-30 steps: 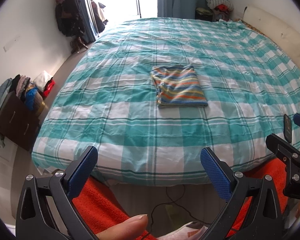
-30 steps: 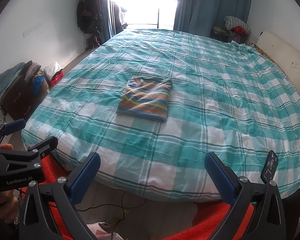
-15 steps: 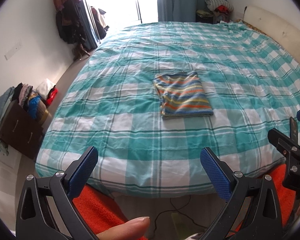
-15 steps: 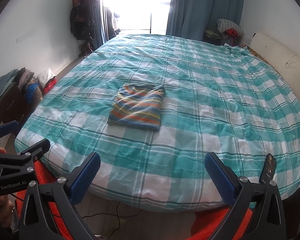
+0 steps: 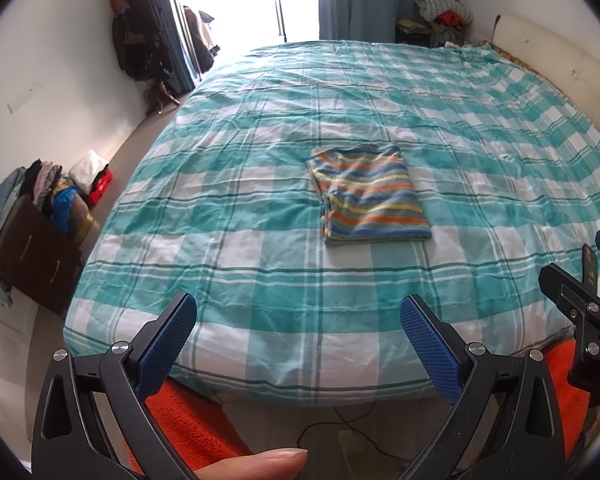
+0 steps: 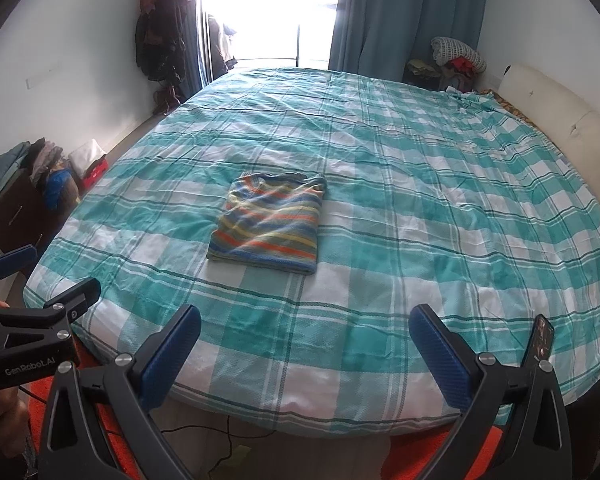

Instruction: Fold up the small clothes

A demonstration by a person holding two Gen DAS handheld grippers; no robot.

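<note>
- Two grippers hang at the near edge of the bed, both with blue pads spread wide and nothing between them: the left gripper (image 5: 298, 344) sits low in its own view, the right gripper (image 6: 304, 350) low in its own.
- The striped shirt (image 5: 370, 198) lies folded into a neat rectangle on the teal checked bedspread (image 5: 236, 216), just right of frame centre in the left view and a little left of centre in the right view (image 6: 270, 228).
- The shirt is well apart from both grippers, touched by neither.
- A thumb (image 5: 252, 462) pokes in at the bottom edge of the left view.
- A dark phone (image 6: 542, 338) stands at the lower right of the right view.
- A pile of clothes (image 5: 48, 188) sits at the left edge.
</note>
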